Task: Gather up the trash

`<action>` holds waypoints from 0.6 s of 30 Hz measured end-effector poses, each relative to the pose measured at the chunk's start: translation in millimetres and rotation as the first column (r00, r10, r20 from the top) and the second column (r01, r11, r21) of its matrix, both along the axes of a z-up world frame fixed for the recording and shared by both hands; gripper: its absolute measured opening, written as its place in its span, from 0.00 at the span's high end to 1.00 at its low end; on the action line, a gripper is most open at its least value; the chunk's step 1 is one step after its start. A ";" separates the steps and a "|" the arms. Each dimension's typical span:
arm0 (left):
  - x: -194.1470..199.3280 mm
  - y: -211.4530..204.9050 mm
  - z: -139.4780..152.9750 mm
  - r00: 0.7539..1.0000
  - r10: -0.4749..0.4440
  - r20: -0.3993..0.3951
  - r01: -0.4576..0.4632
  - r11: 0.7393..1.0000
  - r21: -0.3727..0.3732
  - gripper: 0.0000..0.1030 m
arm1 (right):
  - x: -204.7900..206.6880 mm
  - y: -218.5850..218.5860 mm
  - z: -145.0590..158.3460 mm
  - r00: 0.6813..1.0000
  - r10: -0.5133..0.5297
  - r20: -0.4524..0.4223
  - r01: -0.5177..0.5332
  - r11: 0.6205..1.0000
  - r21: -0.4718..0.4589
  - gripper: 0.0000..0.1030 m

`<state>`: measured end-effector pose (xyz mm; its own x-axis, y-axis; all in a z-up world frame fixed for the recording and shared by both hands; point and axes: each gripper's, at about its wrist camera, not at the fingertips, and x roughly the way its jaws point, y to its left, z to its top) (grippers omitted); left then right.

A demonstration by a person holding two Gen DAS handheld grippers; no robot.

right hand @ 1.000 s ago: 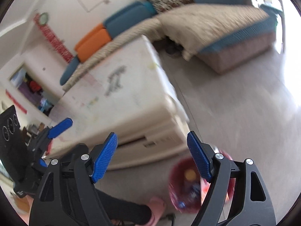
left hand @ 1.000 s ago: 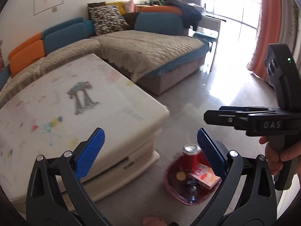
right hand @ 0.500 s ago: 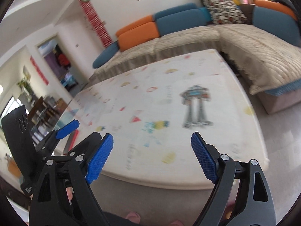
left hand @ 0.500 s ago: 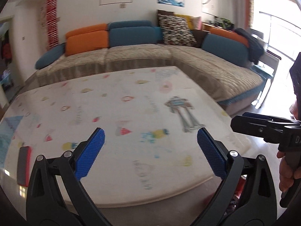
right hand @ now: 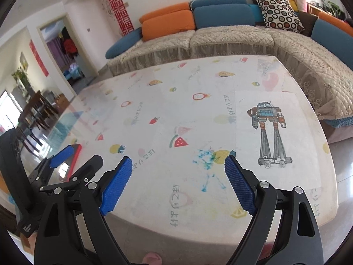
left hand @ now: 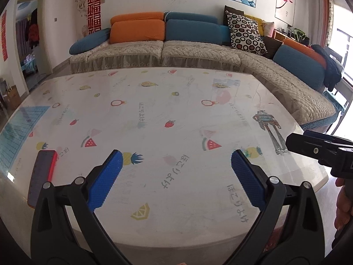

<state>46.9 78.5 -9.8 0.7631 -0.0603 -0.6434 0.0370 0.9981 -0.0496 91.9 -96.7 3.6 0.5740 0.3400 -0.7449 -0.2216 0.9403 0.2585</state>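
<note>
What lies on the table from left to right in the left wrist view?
Red phone near the left edge → watermelon print → robot drawing → the right tongs poking in from the right edge.

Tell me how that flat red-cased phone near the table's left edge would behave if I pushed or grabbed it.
The flat red-cased phone looks rigid and thin, so it would probably slide rather than roll. The glossy printed tabletop likely offers little friction. Lying flat, its low edges may be awkward for the jaws.
</note>
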 end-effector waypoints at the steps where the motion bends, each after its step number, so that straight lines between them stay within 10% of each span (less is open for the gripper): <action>1: -1.4 5.9 -0.7 1.000 0.003 -0.003 -0.003 1.000 -0.001 0.07 | 3.6 3.9 -2.5 1.000 -0.005 -0.005 0.005 1.000 -0.004 0.16; 18: 19.0 7.1 -18.3 0.998 -0.057 -0.026 0.056 0.997 -0.044 0.07 | 25.7 4.2 -32.7 0.998 -0.045 -0.040 0.043 0.998 -0.051 0.16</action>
<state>65.9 85.6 -28.1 0.7401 -0.1306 -0.6596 0.0910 0.9914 -0.0941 117.6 -92.5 -29.0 0.5557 0.2768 -0.7840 -0.1701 0.9609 0.2187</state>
